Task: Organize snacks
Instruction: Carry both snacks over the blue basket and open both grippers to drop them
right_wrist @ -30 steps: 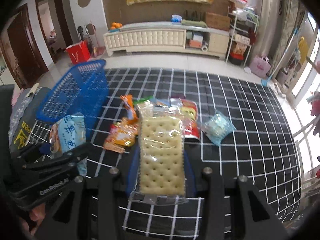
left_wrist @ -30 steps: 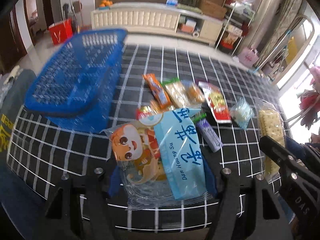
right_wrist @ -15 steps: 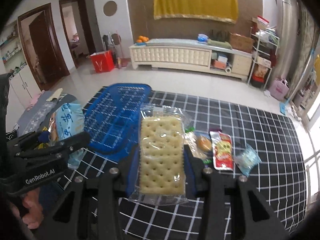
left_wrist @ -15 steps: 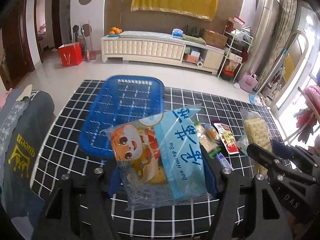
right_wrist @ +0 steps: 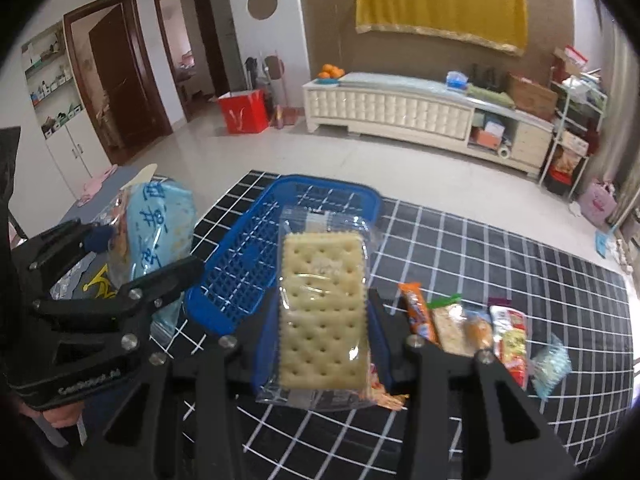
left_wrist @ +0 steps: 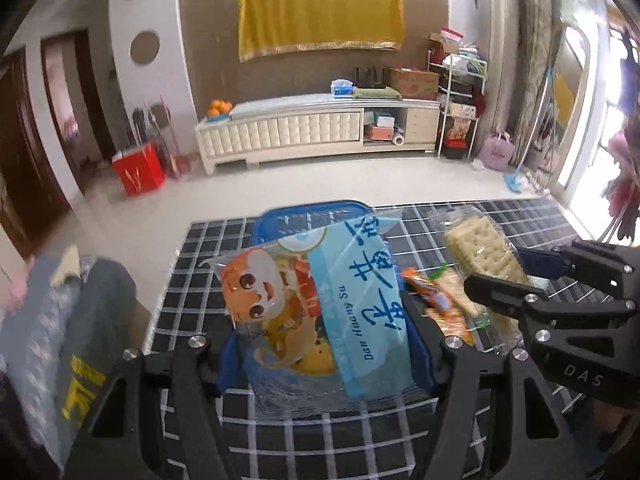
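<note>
Count: two hand-held grippers, two held packets, one blue basket (right_wrist: 280,240), and five loose snack packets (right_wrist: 476,328) lying in a row on the table at the right.

Left gripper (left_wrist: 320,344): its jaws are clamped on a blue and clear pastry packet (left_wrist: 320,300) printed with an orange cartoon animal. The packet stands between the pads, raised off the table, with the basket directly behind it in the left wrist view.

Right gripper (right_wrist: 324,328): its jaws are clamped on a clear cracker packet (right_wrist: 324,304). The packet is held upright off the table, its top edge overlapping the basket's near right side in the right wrist view. The loose packets lie just right of this gripper.

Surface: a black tablecloth (right_wrist: 520,264) with a white grid. A grey garment (left_wrist: 80,320) with yellow print lies beside the table at the left.

Room: pale tiled floor, a white low cabinet (right_wrist: 400,116) against the far wall, a yellow cloth (right_wrist: 440,4) hung above it, and a red bag (right_wrist: 244,114) on the floor.
</note>
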`<control>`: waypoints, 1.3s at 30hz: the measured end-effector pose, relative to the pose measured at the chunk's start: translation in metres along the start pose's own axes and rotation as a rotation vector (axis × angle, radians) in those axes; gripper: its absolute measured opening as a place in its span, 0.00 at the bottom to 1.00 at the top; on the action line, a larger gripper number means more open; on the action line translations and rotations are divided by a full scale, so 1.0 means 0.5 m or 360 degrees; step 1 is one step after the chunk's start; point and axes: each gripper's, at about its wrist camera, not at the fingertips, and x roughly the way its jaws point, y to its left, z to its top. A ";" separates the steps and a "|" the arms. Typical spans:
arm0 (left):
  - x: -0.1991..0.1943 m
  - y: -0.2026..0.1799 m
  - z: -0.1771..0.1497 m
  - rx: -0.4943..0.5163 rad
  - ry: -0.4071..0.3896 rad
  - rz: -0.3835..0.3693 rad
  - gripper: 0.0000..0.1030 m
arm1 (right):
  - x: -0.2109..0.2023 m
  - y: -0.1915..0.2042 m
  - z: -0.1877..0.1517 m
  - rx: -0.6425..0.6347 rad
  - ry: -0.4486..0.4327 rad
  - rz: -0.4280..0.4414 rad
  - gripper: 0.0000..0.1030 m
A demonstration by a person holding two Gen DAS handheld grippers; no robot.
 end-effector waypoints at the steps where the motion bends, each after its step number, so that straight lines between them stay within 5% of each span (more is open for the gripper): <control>1: 0.008 0.007 0.002 0.0009 0.0010 -0.0022 0.63 | 0.017 0.001 0.004 0.0008 0.0018 0.0007 0.45; 11: 0.141 0.069 -0.007 -0.0045 0.0180 -0.0287 0.64 | 0.109 0.004 0.006 0.0033 0.0141 -0.0007 0.45; 27: 0.247 0.031 -0.047 0.0066 0.0459 -0.0293 0.65 | 0.126 0.002 0.007 0.0048 0.0184 -0.0048 0.45; 38: 0.245 0.029 -0.057 0.0031 0.0477 -0.0297 0.67 | 0.110 -0.008 0.002 0.0059 0.0175 -0.0052 0.45; 39: 0.247 0.032 -0.057 0.0020 0.0480 -0.0303 0.74 | 0.109 -0.010 0.001 0.0060 0.0175 -0.0053 0.45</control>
